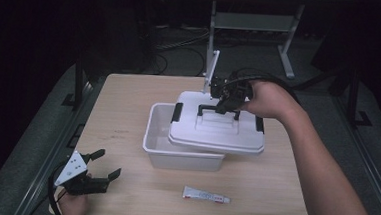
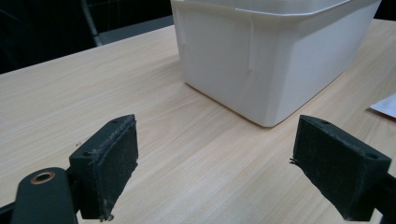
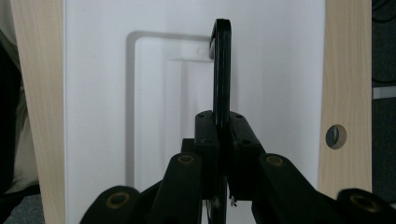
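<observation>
- In the high view, the right gripper point(image 1: 227, 101) is pinching the black handle point(image 1: 217, 109) on top of the white lid point(image 1: 219, 132). The lid hangs under this gripper, tilted, and it covers the white box point(image 1: 176, 151) only partly; the box's side toward the left gripper is uncovered. The left gripper point(image 1: 100, 164) rests near the table's point(image 1: 123, 113) front corner with its jaws spread and nothing between them, well apart from the box. A small tube point(image 1: 206, 195) lies on the table in front of the box, between the two arms.
- In the left gripper view, both pads point(image 2: 109, 163) stand wide apart above the bare wood. The box point(image 2: 266, 60) is ahead of them, not touching.
- In the right gripper view, the jaws are pressed together on the thin handle point(image 3: 221, 65), which rises straight ahead of them, with the lid point(image 3: 98, 93) behind it.
</observation>
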Demonstrator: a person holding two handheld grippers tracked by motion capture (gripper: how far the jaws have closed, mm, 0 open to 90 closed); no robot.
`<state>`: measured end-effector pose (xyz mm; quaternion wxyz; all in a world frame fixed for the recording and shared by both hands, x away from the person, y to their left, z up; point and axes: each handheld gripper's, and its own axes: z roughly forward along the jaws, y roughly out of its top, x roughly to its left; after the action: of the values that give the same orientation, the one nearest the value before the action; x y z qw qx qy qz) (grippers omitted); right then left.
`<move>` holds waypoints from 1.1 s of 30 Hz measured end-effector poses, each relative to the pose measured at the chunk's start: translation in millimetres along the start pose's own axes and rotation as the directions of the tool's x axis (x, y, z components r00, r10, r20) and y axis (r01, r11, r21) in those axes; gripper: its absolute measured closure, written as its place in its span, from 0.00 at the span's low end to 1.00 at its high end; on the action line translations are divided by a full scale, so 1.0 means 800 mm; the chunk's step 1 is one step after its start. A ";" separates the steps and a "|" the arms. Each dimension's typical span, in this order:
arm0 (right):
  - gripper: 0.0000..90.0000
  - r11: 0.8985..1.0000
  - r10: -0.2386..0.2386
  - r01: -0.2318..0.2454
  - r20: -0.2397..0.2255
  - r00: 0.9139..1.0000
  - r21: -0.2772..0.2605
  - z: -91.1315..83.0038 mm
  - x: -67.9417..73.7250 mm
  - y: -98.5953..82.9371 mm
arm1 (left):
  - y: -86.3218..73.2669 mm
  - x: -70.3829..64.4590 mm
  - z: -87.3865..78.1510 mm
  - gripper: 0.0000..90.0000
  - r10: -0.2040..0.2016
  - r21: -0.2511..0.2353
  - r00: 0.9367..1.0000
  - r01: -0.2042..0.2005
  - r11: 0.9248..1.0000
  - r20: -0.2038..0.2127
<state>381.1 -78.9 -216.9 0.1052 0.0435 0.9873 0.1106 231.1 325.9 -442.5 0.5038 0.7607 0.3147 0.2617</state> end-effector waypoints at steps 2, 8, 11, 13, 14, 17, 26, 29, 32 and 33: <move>0.93 1.000 0.006 -0.006 0.003 1.000 0.000 -0.003 0.000 -0.007 | 0.000 0.000 0.000 0.15 0.001 0.000 1.000 -0.001 1.000 -0.001; 0.93 1.000 0.027 -0.027 0.005 1.000 0.002 -0.008 0.000 -0.029 | 0.000 0.000 0.000 0.15 0.002 0.000 1.000 -0.002 1.000 -0.002; 0.93 0.999 0.039 -0.039 0.007 0.999 0.005 -0.010 0.001 -0.040 | 0.000 0.000 0.001 0.15 0.004 0.001 1.000 -0.004 1.000 0.000; 0.93 0.999 0.047 -0.047 0.004 0.999 0.002 -0.010 0.001 -0.047 | 0.000 0.000 0.001 0.15 0.006 0.004 1.000 -0.006 1.000 -0.001; 0.93 0.999 0.052 -0.052 0.004 0.999 0.003 -0.011 0.001 -0.051 | 0.000 0.000 0.001 0.15 0.007 0.004 1.000 -0.007 1.000 -0.001; 0.93 0.998 0.059 -0.059 0.004 0.998 0.000 -0.012 0.002 -0.061 | 0.001 0.000 0.002 0.15 0.010 0.006 1.000 -0.010 1.000 -0.001; 0.93 0.995 0.101 -0.101 0.004 0.995 0.004 -0.016 0.005 -0.088 | 0.000 0.000 0.001 0.15 0.005 0.002 1.000 -0.005 1.000 -0.001; 0.93 0.994 0.112 -0.112 0.009 0.994 -0.006 -0.018 0.005 -0.098 | 0.000 0.000 0.001 0.15 0.008 0.001 1.000 -0.008 1.000 -0.004; 0.93 0.993 0.121 -0.121 0.009 0.993 -0.006 -0.019 0.006 -0.106 | 0.000 0.000 0.001 0.15 0.006 0.001 1.000 -0.006 1.000 -0.003; 0.93 0.992 0.122 -0.122 0.010 0.992 -0.006 -0.019 0.007 -0.109 | 0.000 0.000 0.001 0.15 0.007 0.002 1.000 -0.007 1.000 -0.003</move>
<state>367.0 -166.0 -223.0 0.1037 0.1043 0.9819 0.1191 231.3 325.3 -442.4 0.5018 0.7617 0.3132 0.2645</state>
